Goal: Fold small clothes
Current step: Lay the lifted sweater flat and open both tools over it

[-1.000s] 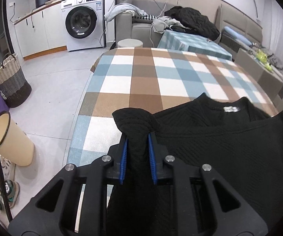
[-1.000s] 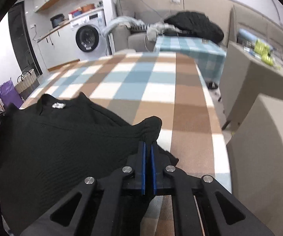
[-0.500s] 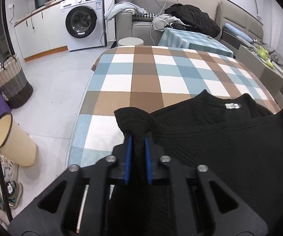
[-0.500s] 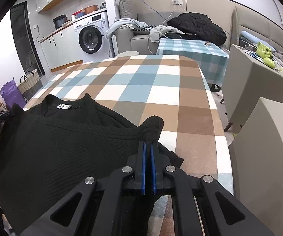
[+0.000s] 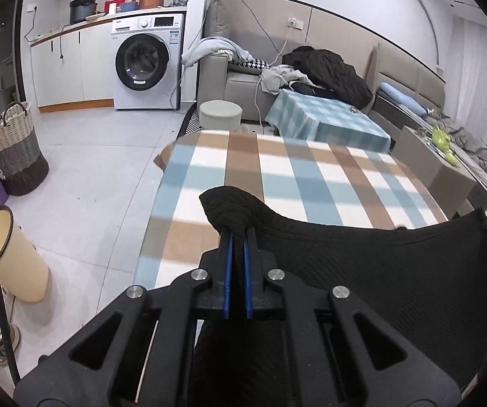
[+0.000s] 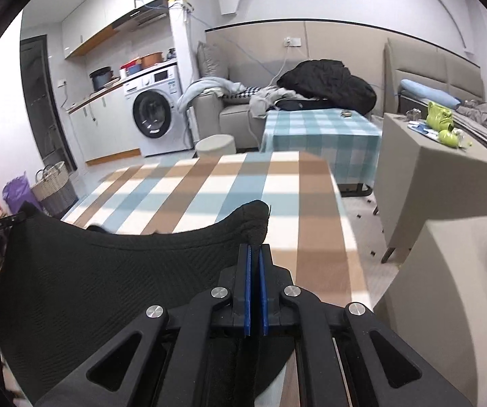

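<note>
A: Biggest thing first: where does the work sit?

B: On the long table under a brown, blue and white checked cloth (image 5: 277, 169), which runs away from both cameras. Above its near end hangs the black ribbed knit garment (image 5: 379, 271), stretched like a sagging sheet between the two tools.

A: And the tools?

B: The left gripper (image 5: 237, 237) is clenched on a bunched left corner of the knit; its jaws have just been closing, and the fabric fills the gap between the blue pads. The right gripper (image 6: 255, 254) is clamped on the opposite corner in the same way.

A: So which way does the cloth lie from the jaws?

B: Its held edge runs side to side, corner to corner, across the width of the table, with the body of the knit dropping down and towards the person. The bare checks lie ahead of both grippers. Neither hand looks nearer; they seem level with each other, so I judge that the coming fold means carrying that edge forward evenly.

A: What can't you make out?

B: The lower part of the garment is cut off behind the black gripper frames, so I cannot tell whether its hem touches the table. A dark bit peeking under the sagging edge may be the collar. The tablecloth itself is motion-blurred.
</note>
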The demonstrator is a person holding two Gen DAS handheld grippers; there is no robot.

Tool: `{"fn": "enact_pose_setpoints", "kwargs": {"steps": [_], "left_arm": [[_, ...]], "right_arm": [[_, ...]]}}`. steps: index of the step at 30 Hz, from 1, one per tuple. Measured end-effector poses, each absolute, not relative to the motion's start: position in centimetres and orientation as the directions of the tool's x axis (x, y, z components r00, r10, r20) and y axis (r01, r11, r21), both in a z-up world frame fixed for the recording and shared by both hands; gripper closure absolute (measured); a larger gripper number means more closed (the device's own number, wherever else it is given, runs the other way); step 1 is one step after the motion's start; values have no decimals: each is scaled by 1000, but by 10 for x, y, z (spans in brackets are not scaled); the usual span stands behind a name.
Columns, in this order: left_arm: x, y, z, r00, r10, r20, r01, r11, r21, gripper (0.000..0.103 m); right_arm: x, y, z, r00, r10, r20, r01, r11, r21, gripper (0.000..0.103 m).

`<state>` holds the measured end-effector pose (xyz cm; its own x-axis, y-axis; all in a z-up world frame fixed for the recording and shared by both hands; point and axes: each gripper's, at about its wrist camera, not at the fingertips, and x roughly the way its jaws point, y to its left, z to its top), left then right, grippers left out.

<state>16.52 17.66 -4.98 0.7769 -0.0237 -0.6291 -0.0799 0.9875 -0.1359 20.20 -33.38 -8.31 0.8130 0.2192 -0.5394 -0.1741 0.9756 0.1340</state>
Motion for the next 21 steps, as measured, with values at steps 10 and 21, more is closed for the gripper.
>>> {"fn": "enact_pose_setpoints", "kwargs": {"steps": [10,21], "left_arm": [[198,179,-110,612,74,-787,-156,987,-28,84],[105,144,-93,699,62,-713,-89,996,0,33]], "right_arm": [[258,-324,-136,665,133,-735,-92,991,97,87],[183,-319,-124,668,237,-706,-166,972,169,48]]}}
